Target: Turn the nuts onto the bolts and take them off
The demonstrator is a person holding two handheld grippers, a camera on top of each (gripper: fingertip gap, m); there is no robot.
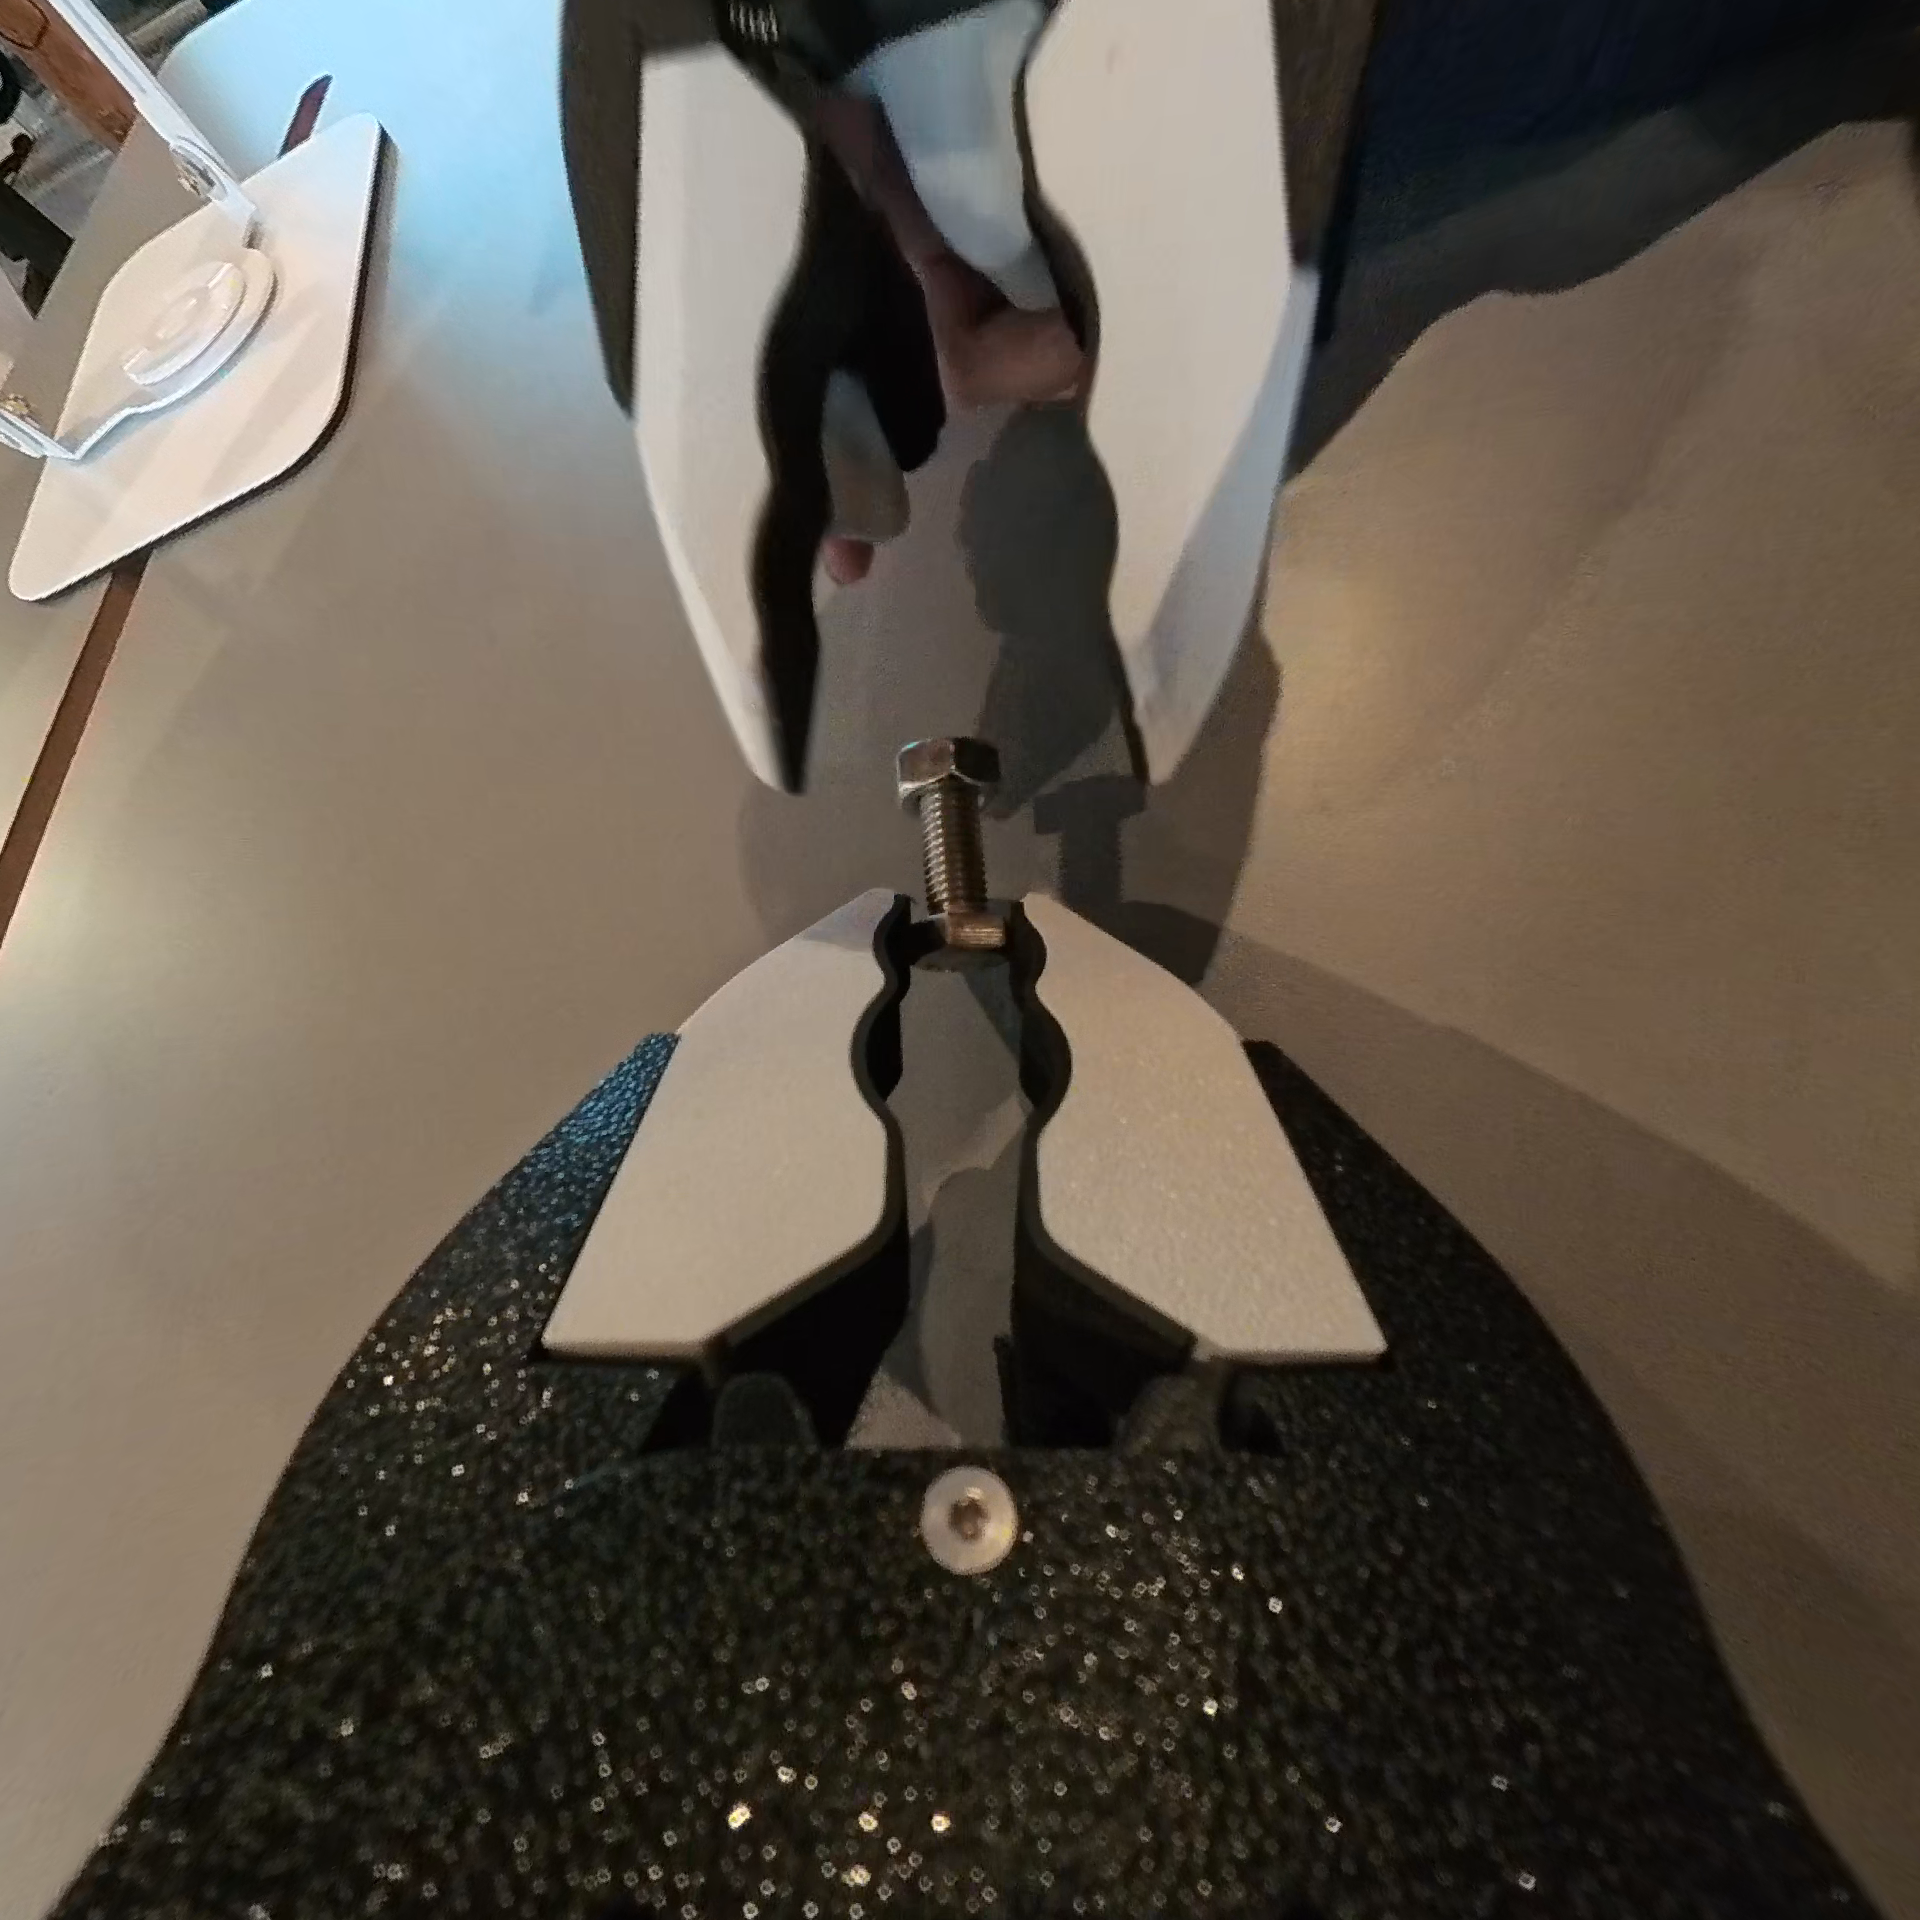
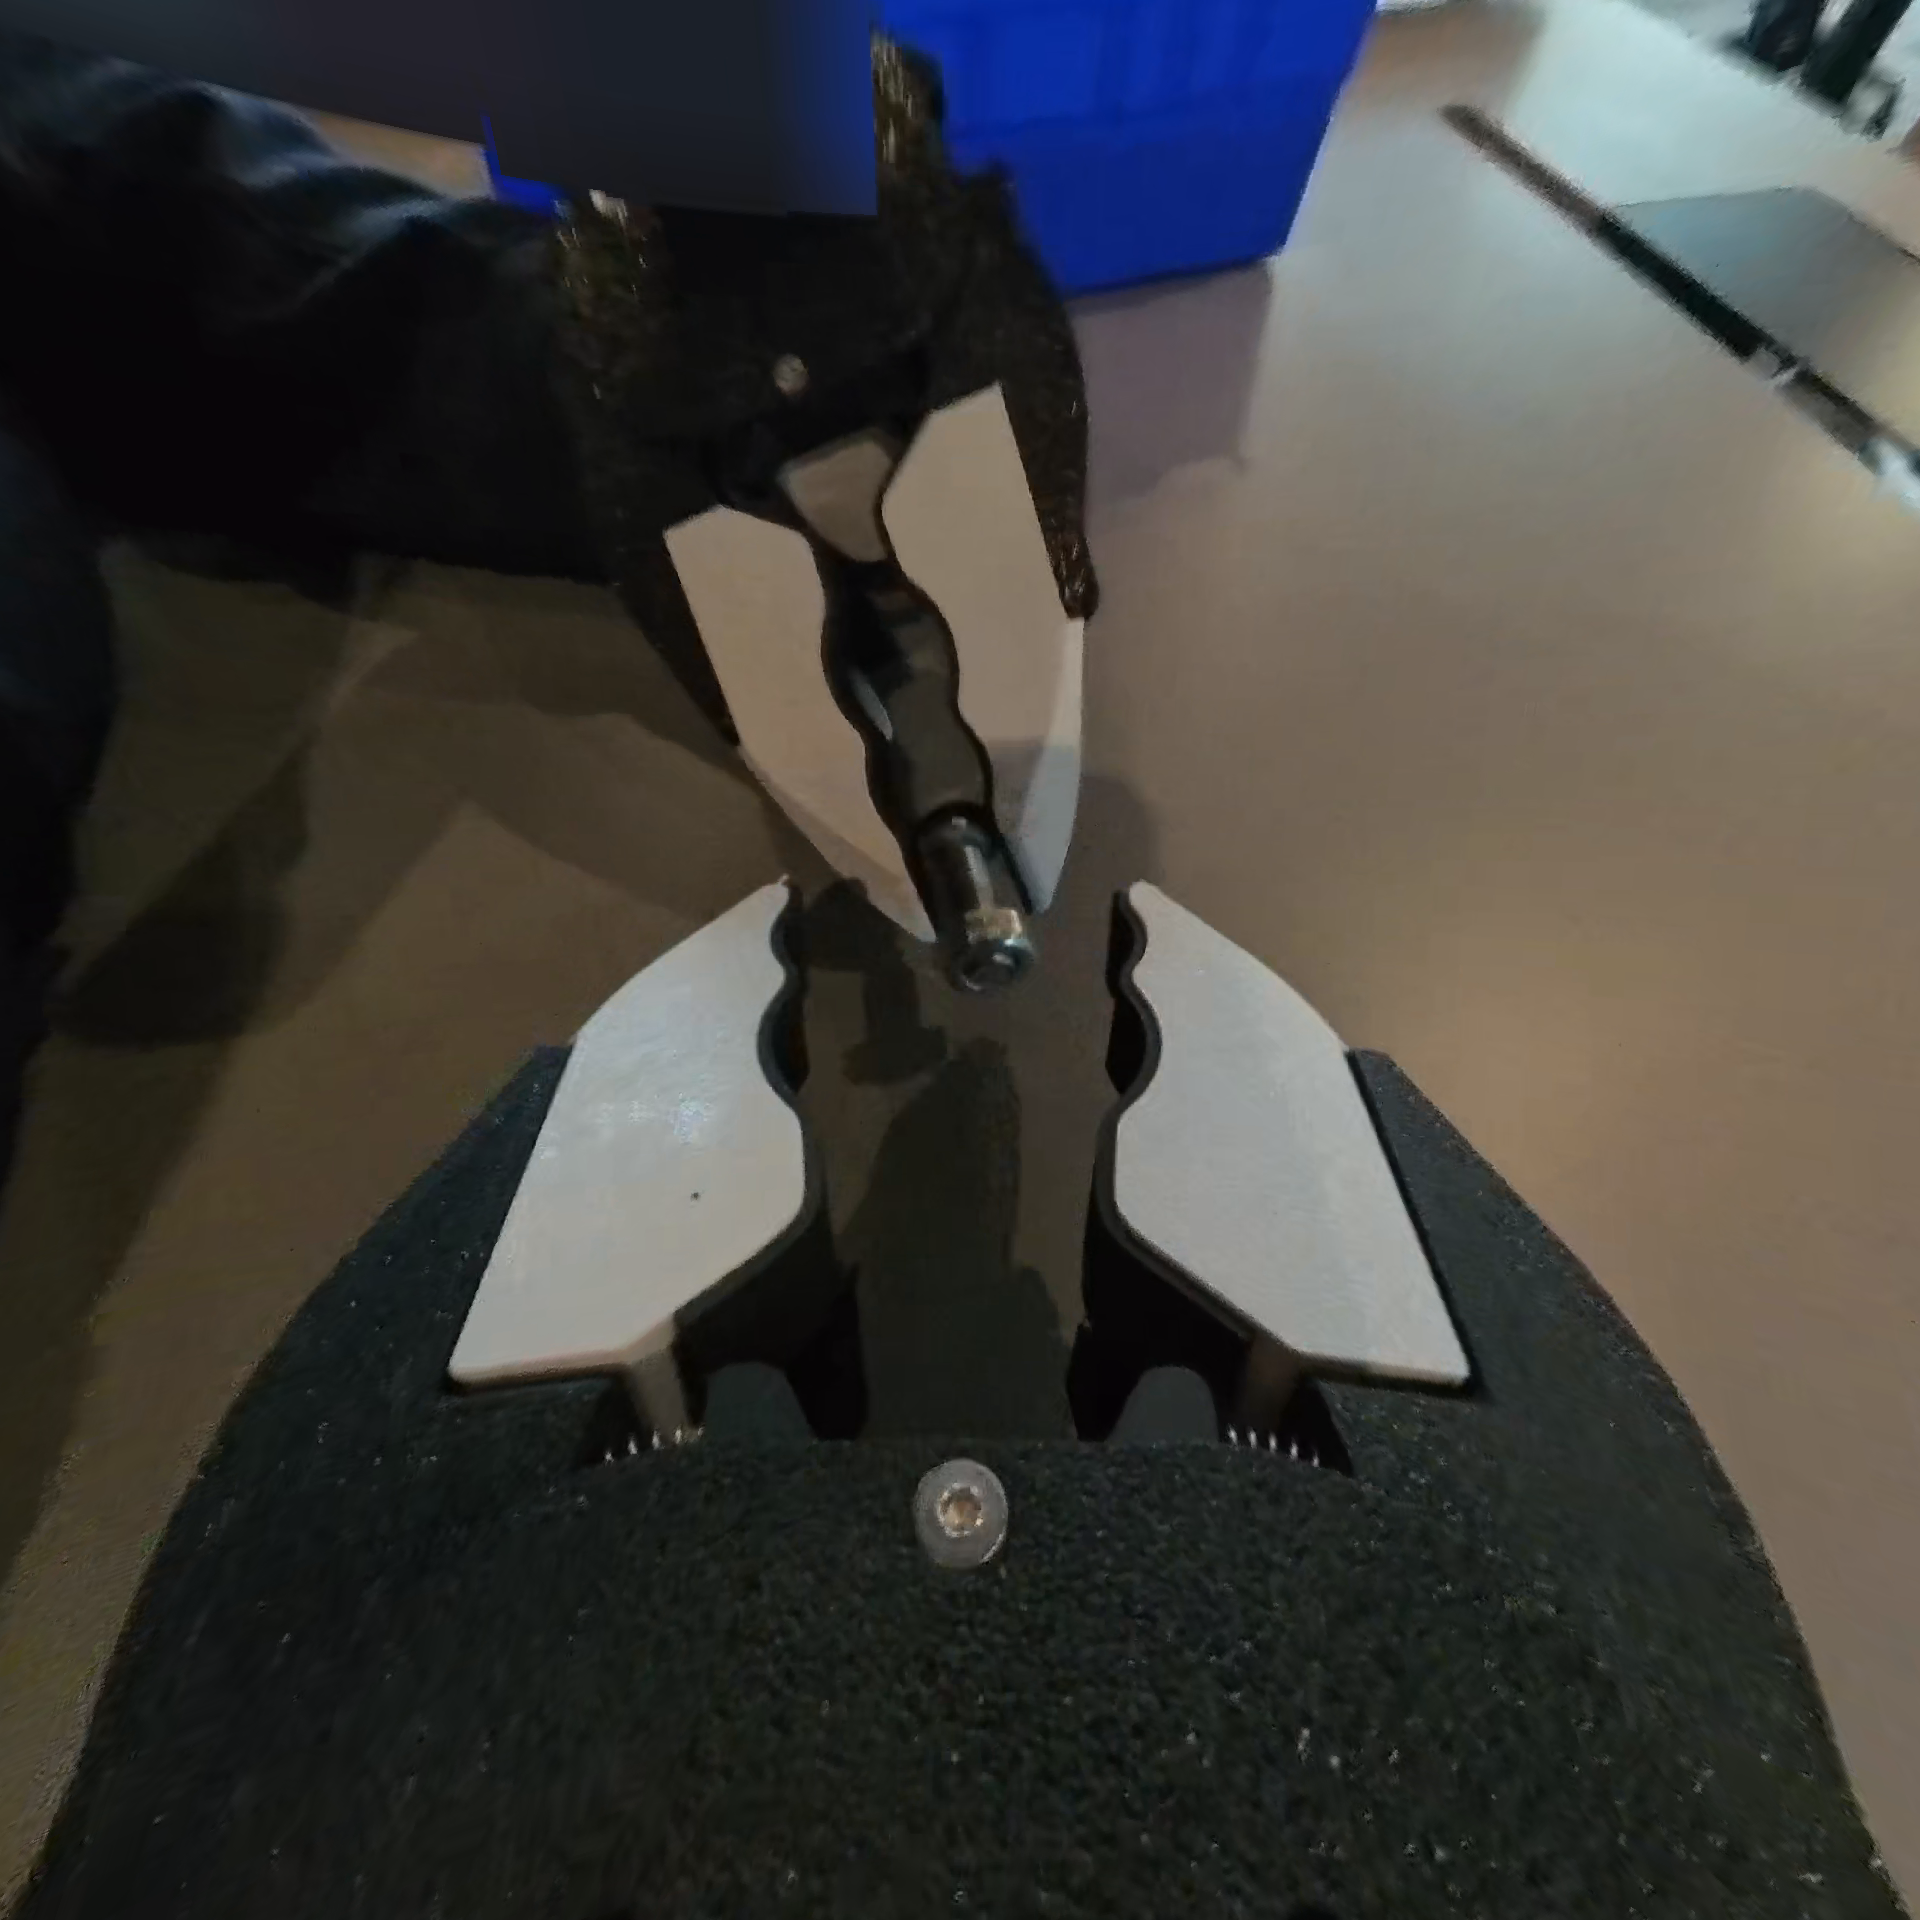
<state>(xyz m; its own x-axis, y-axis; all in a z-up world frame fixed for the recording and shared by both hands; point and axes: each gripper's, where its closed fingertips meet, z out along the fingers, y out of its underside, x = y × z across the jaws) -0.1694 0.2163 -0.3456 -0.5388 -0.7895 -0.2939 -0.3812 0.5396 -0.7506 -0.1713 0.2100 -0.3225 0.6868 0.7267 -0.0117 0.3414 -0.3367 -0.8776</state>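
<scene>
A steel bolt [image 1: 948, 857] with a hex piece at each end is held level above the beige table [image 1: 416, 935]. My left gripper [image 1: 961, 909] is shut on the bolt's near hex end. The far hex end, the nut [image 1: 945, 774] as far as I can tell, sticks out forward. My right gripper [image 1: 971, 774] comes in from the opposite side, open, with its tips on either side of that nut and apart from it. In the right wrist view my right gripper [image 2: 956, 899] is open and empty, and the left gripper [image 2: 987, 914] points the bolt's end [image 2: 992, 951] between its fingertips.
A white stand with a flat base plate [image 1: 208, 343] sits at the table's far left near the brown edge [image 1: 62, 727]. A blue bin [image 2: 1143, 135] stands behind the left gripper. A dark strip [image 2: 1714, 312] lies at the far right. A dark sleeve [image 2: 260, 364] reaches in at left. My left and right fingertips are right by each other.
</scene>
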